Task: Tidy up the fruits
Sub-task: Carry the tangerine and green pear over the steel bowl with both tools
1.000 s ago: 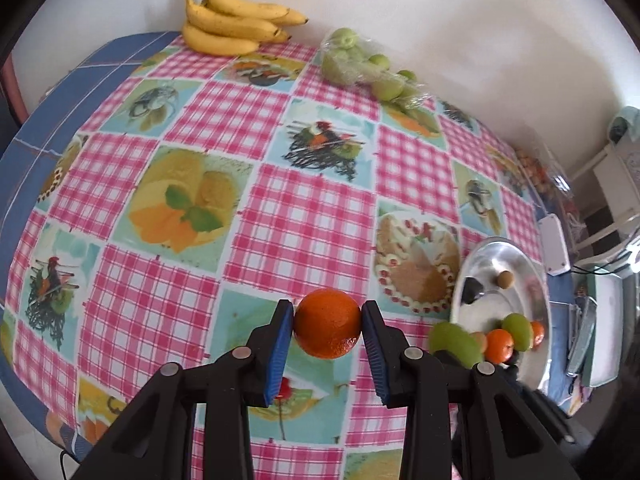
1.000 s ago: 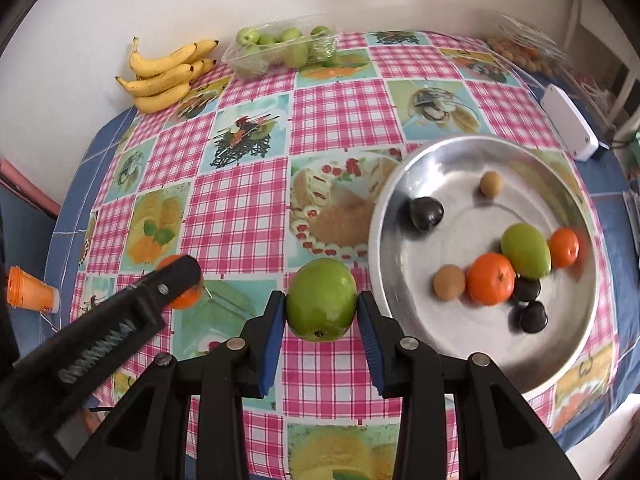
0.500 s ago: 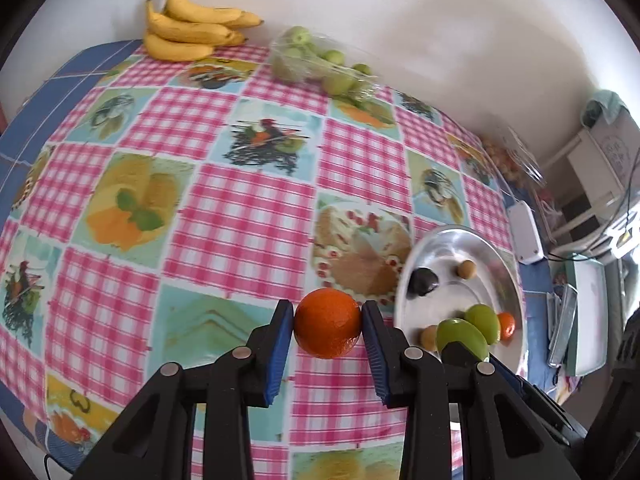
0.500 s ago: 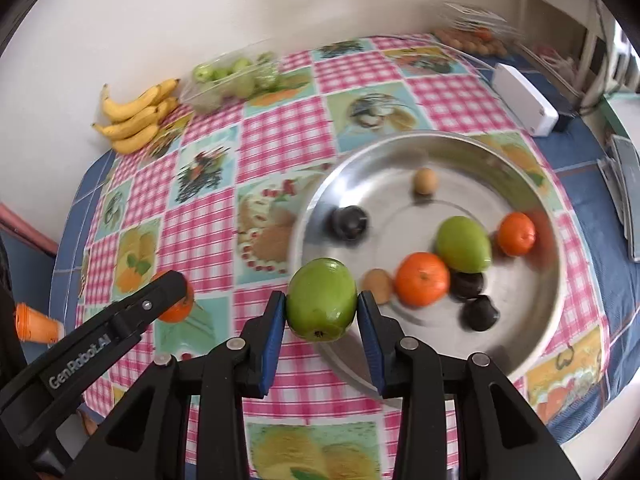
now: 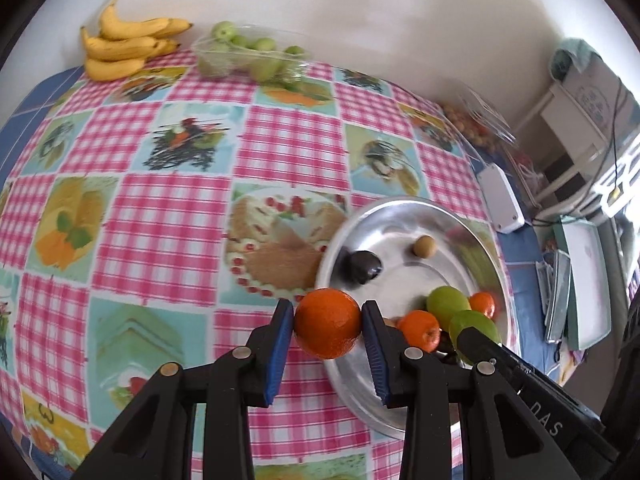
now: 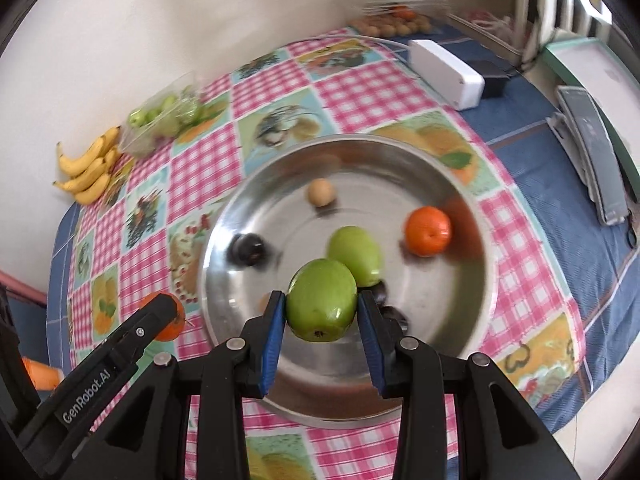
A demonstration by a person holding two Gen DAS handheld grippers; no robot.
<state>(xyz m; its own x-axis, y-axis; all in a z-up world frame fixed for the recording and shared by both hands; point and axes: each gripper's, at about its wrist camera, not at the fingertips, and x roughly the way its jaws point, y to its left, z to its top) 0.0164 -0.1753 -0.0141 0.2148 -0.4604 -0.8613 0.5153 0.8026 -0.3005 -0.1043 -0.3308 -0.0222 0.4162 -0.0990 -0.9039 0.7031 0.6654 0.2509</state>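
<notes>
Both grippers have travelled sideways across the table since the earlier frames: we now see the steel plate (image 6: pixel 472 240) directly beneath the right gripper (image 6: pixel 322 308), where checked cloth lay before. Our left gripper (image 5: pixel 328 330) clamps an orange (image 5: pixel 328 328) between its blue pads, at the plate's near-left rim. Our right gripper pinches a green apple (image 6: pixel 322 306), above the plate's middle, just in front of a second green fruit (image 6: pixel 356 254).
</notes>
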